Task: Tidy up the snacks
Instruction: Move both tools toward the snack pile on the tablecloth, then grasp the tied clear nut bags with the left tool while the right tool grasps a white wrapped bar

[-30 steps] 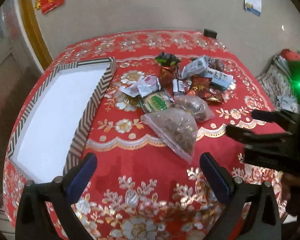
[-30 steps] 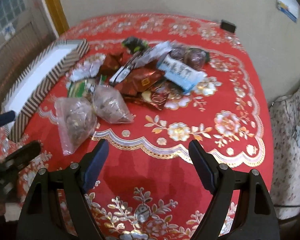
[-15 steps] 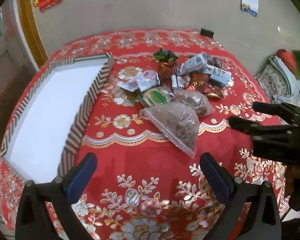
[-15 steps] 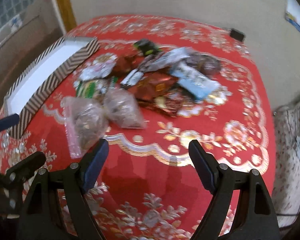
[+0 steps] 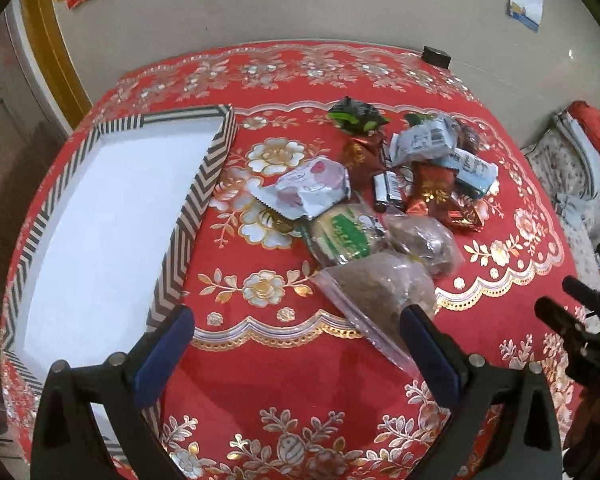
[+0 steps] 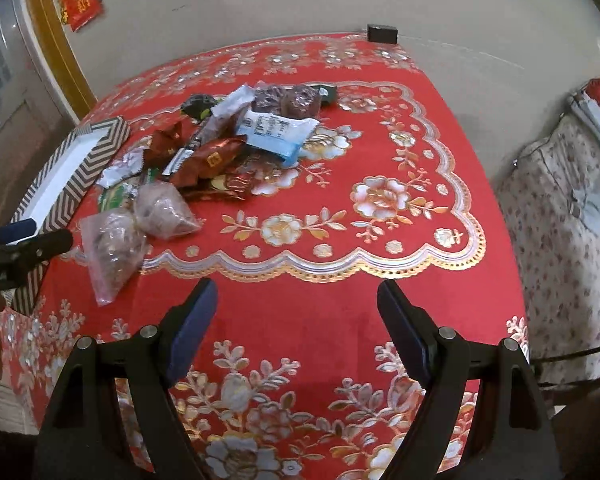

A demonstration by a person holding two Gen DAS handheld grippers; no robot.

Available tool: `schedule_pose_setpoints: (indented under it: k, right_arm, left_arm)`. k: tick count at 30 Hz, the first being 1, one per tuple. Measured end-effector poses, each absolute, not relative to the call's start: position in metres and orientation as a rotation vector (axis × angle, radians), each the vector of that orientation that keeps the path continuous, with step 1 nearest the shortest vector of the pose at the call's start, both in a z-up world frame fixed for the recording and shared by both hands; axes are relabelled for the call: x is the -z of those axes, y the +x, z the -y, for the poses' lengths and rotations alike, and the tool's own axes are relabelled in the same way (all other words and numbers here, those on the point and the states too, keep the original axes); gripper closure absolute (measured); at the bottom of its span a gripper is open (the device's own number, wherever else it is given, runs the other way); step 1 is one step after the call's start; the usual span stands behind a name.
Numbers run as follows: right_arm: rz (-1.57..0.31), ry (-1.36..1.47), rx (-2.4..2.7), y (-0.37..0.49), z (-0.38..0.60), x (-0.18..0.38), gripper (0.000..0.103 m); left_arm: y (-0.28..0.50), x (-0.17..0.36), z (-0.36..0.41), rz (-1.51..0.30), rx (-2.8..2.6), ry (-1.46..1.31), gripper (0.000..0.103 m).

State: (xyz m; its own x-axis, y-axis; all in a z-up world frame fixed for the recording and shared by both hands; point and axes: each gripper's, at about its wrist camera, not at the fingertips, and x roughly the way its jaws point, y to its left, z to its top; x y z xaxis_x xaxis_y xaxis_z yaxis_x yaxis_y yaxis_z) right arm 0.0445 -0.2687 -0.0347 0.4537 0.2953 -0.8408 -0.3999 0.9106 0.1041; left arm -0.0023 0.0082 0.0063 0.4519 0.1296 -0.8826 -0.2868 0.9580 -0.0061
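Hovering wide and empty, the left claw (image 5: 296,344) is facing the clear nut bag (image 5: 384,296) lying beside the striped box (image 5: 188,216); soft, slippery, probably best pinched at its flat sealed edge.

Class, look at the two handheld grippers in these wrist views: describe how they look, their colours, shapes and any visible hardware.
Both the left gripper and the right gripper are matte black, with angular forked frames. Each finger carries a flat dark blue pad, and round silver bolt heads mark the joints. No cables or markings show.

red floral tablecloth (image 5: 284,364), chevron-striped box (image 5: 188,216)
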Motion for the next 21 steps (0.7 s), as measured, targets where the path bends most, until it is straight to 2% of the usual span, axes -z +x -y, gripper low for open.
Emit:
schedule_pose_setpoints:
  k: [9, 16, 21]
  right_arm:
    - [-0.969, -0.098, -0.525, 0.035, 0.231, 0.017, 0.02]
    - [-0.995, -0.079, -0.387, 0.027, 0.244, 0.015, 0.02]
    - [-1.012, -0.053, -0.307, 0.016, 0.261, 0.017, 0.02]
  left_arm:
    - [0.01, -0.004, -0.013, -1.095, -0.083, -0.202, 0.0]
    - [0.037, -0.007, 0.047, -1.035, 0.139, 0.122, 0.0]
    - [0.047, 0.018, 0.061, -1.118, 0.154, 0.207, 0.001]
